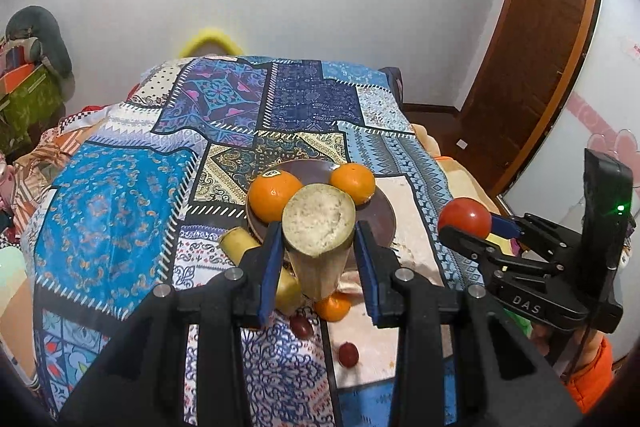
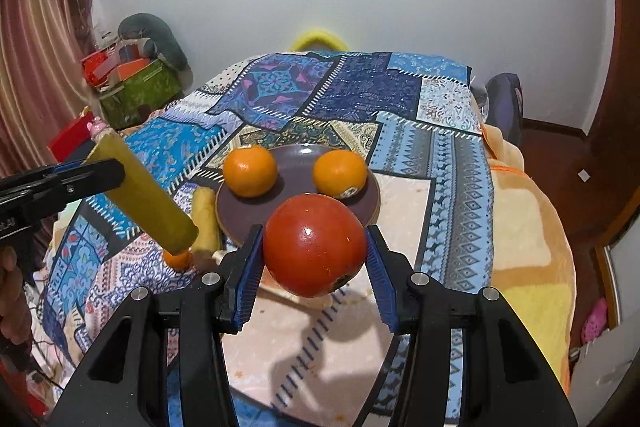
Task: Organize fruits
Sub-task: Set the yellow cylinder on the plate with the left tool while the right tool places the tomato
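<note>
My left gripper (image 1: 318,247) is shut on a yellow-green sugarcane piece (image 1: 319,219) and holds it above the table, near the front of a dark round plate (image 1: 380,217). Two oranges (image 1: 274,195) (image 1: 353,183) lie on the plate. My right gripper (image 2: 315,259) is shut on a red tomato (image 2: 315,245), held just in front of the plate (image 2: 300,167). The left gripper with the sugarcane (image 2: 140,195) shows at the left of the right wrist view. The right gripper (image 1: 476,227) with the tomato (image 1: 464,217) shows at the right of the left wrist view.
A second sugarcane piece (image 1: 260,267), a small orange (image 1: 332,307) and two dark red grapes (image 1: 301,325) (image 1: 348,354) lie on the patchwork cloth (image 1: 120,207) by the plate. Boxes and a cushion (image 2: 136,83) stand at the left. A wooden door (image 1: 540,67) is at the right.
</note>
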Action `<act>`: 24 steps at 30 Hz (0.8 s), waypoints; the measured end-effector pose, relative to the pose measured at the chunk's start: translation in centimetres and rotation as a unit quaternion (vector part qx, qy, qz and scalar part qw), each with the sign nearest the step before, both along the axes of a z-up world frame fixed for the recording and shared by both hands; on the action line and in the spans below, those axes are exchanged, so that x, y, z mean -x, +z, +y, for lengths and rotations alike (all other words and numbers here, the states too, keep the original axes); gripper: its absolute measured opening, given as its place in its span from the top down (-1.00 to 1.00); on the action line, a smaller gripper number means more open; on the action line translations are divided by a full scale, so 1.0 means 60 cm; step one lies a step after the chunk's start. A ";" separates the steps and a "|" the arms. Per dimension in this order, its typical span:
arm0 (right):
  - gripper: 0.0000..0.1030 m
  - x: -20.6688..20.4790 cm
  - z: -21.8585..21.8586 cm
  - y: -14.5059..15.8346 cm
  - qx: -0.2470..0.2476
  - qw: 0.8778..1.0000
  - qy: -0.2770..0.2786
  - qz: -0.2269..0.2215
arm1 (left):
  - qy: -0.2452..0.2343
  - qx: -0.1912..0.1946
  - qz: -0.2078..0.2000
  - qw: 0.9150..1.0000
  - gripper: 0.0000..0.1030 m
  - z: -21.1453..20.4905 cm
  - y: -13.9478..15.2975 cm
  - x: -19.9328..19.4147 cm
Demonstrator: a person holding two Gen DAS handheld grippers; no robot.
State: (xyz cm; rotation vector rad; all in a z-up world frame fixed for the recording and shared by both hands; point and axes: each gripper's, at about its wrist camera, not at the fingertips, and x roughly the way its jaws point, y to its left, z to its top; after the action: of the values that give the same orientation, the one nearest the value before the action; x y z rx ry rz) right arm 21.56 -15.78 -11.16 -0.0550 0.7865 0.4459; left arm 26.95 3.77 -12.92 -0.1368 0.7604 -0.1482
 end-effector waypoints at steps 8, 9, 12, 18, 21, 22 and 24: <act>0.11 -0.037 -0.003 -0.019 0.003 1.000 -0.004 0.005 | -0.006 -0.005 0.026 1.000 0.32 -0.012 -0.036 -0.059; 0.11 -0.042 -0.003 -0.023 0.003 1.000 -0.005 0.007 | -0.007 -0.005 0.030 1.000 0.32 -0.015 -0.042 -0.066; 0.11 -0.055 -0.006 -0.034 0.001 1.000 -0.006 0.013 | -0.008 -0.016 0.025 1.000 0.32 -0.026 -0.048 -0.079; 0.11 -0.080 -0.007 -0.056 0.002 1.000 -0.006 0.026 | -0.024 -0.020 0.035 0.999 0.32 -0.048 -0.065 -0.113; 0.11 -0.090 -0.005 -0.064 0.003 1.000 -0.004 0.028 | -0.019 -0.015 0.036 0.999 0.32 -0.050 -0.079 -0.128; 0.11 -0.093 -0.003 -0.066 0.005 1.000 -0.003 0.028 | -0.018 -0.015 0.035 0.999 0.32 -0.051 -0.080 -0.132; 0.11 -0.099 -0.001 -0.071 0.006 1.000 0.000 0.031 | -0.018 -0.015 0.036 0.999 0.32 -0.053 -0.082 -0.145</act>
State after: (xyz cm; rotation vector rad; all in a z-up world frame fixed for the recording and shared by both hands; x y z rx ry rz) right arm 27.51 -15.86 -15.43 -0.0529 0.8500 0.4449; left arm 35.63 0.58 -17.81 -0.0995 0.8379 -0.1667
